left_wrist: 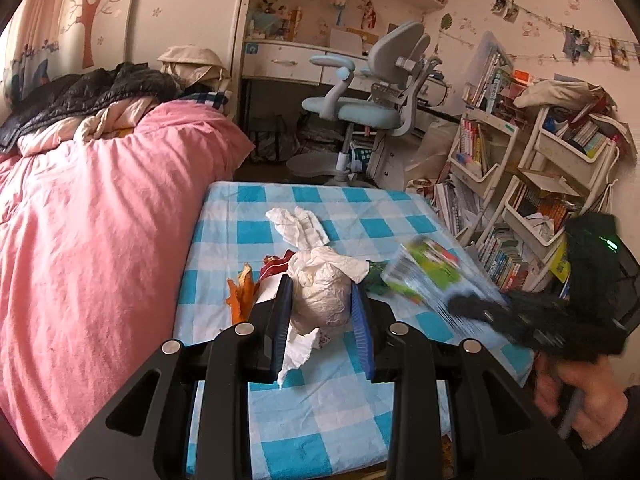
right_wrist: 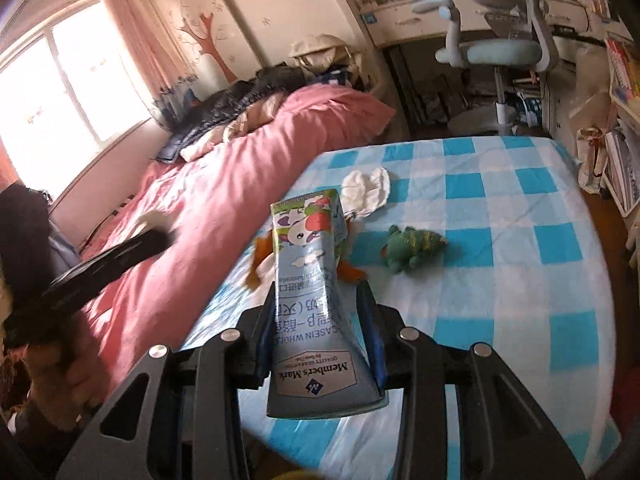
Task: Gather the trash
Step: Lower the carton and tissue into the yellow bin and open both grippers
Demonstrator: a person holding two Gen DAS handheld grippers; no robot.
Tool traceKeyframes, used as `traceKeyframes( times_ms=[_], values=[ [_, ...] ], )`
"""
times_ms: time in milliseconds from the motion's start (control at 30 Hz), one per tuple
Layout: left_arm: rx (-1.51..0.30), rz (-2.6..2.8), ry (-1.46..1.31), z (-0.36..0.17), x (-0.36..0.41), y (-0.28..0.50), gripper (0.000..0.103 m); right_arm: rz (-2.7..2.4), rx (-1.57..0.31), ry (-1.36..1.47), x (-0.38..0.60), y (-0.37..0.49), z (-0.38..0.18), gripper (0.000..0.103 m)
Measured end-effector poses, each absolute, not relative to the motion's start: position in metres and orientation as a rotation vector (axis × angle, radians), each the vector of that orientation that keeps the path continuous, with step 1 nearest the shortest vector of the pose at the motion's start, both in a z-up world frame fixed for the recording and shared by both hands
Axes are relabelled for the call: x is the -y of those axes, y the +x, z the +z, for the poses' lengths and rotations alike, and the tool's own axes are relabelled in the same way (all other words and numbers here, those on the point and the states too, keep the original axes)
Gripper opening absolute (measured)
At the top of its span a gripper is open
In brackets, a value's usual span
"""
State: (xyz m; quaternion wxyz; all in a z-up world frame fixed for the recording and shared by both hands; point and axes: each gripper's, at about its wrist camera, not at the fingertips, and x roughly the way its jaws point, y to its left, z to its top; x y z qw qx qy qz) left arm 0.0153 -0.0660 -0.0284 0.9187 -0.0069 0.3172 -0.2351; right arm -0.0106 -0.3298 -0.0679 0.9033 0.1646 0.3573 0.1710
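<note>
Milk carton (right_wrist: 316, 312) clamped in my right hand-held gripper (right_wrist: 320, 320), lifted clear of checked worktop (right_wrist: 500, 280): pale blue, squashed flat, cartoon cow, green top, print upside down. My left hand-held gripper (left_wrist: 322, 308) pinches crumpled white tissue wad (left_wrist: 320, 296) on worktop. Orange peel (left_wrist: 242, 292), loose tissue (left_wrist: 298, 226), green plush toy (right_wrist: 412, 246) nearby.

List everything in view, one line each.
Table: one, blue-white check cloth, beside bed.
Milk carton: one, blue, in right gripper.
Tissue wad: one, white, in left gripper.
Tissue: one, white, far on table.
Peel: one, orange, left table edge.
Toy: one, green, mid table.
Bed: one, pink, left of table.
Chair: one, pale blue, at desk.
Bookshelves: white, right.
Left gripper: black.
Right gripper: black.
</note>
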Motion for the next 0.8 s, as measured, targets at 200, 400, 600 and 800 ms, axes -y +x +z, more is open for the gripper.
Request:
traceKeyframes(
  times_ms=[200, 400, 600, 800],
  values=[
    [-0.615, -0.512, -0.012, -0.023, 0.069, -0.008, 0.027, 0.391, -0.788, 0.326, 0.307, -0.094, -0.082, 0.038],
    [-0.598, -0.538, 0.007, -0.023, 0.073, -0.040, 0.027, 0.439, -0.942, 0.209, 0.267, -0.143, -0.116, 0.038],
    [-0.627, -0.548, 0.032, -0.037, 0.075, -0.081, 0.027, 0.440, -1.098, 0.067, 0.238, -0.157, -0.161, 0.038],
    [-0.703, -0.537, 0.059, -0.064, 0.075, -0.117, 0.027, 0.349, -1.125, 0.077, 0.253, -0.150, -0.169, 0.060]
  ],
)
